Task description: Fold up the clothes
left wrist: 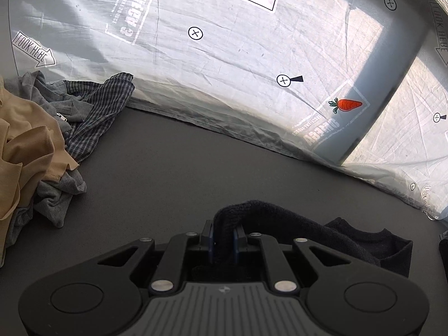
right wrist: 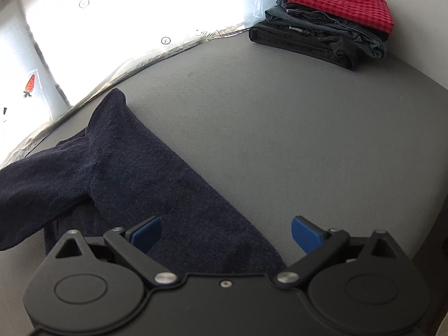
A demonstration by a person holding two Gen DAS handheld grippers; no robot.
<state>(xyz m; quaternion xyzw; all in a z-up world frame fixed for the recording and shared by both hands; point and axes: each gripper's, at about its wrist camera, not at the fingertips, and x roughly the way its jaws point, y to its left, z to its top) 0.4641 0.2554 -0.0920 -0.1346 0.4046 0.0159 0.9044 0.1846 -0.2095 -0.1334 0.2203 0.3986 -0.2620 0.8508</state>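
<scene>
left claw [left wrist: 224,235] is pinched tight on a fold of the dark navy sweater [right wrist: 145,173], lifting that edge to carry it over, while the right claw [right wrist: 226,232] hangs wide open and empty just above the sweater's body.

A grey matte table [left wrist: 196,162] fills the lower part of both views. Along its far edge lies a creased, pale printed sheet [left wrist: 224,64] bearing crosshair marks, "look here" arrows and a carrot picture [left wrist: 347,104]. Sunlight falls on the sheet in bright patches crossed by a broad shadow band [left wrist: 389,64]; in the right wrist view it glares white.
</scene>
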